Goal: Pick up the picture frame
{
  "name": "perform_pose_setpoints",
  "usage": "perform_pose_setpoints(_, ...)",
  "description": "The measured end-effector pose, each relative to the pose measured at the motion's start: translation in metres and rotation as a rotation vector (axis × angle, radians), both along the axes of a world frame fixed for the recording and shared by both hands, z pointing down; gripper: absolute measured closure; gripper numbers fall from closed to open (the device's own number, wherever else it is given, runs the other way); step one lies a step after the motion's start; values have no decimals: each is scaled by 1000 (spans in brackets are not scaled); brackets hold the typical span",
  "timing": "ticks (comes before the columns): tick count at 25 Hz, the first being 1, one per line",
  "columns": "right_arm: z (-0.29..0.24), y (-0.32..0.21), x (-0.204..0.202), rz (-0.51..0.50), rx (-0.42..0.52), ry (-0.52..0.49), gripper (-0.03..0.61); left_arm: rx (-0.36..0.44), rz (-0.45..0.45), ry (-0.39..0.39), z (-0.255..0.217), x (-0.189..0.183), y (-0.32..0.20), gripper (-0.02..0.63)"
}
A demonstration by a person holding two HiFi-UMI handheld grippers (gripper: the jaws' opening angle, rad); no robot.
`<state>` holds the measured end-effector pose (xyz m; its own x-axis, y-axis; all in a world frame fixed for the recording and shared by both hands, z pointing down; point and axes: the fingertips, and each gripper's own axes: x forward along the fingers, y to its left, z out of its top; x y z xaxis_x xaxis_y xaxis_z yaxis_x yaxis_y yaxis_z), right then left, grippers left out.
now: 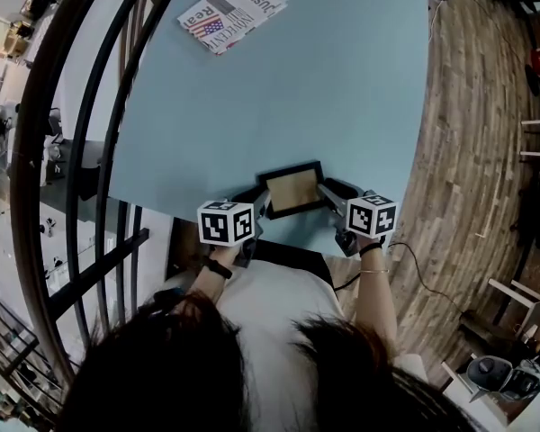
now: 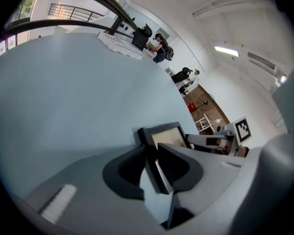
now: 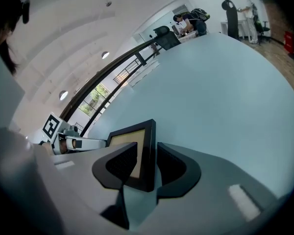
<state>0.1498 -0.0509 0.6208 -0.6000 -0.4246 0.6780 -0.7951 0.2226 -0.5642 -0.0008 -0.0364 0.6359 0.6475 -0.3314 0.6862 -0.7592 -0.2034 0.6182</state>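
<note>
Pale-blue table (image 1: 342, 88) stretches wide and bare beyond its near edge, where the black picture frame (image 1: 292, 188) sits; a magazine (image 1: 233, 11) lies well apart, toward the far left corner. The left gripper (image 2: 153, 153) is clamped on the frame's left side. The right gripper (image 3: 148, 153) stands wide, straddling the right side without pressing it. The best move is probably to close the right squarely, then raise both level, away from the near edge.
</note>
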Motion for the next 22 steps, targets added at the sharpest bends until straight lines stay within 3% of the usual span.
perform_pose_setpoints(6, 2, -1, 2, -21, -115, -142, 469, 0, -1, 0, 0, 1, 0, 472)
perform_pose_setpoints(13, -5, 19, -7, -156, -293, -368, 469, 6, -5, -7, -1, -2, 0, 472)
perform_pose_setpoints(18, -9, 14, -5, -173, -364, -504, 469, 0, -8, -1, -1, -4, -1, 473)
perform_pose_setpoints(22, -10, 15, -4, -210, -432, -557, 471, 0, -16, 1, -2, -4, -1, 473)
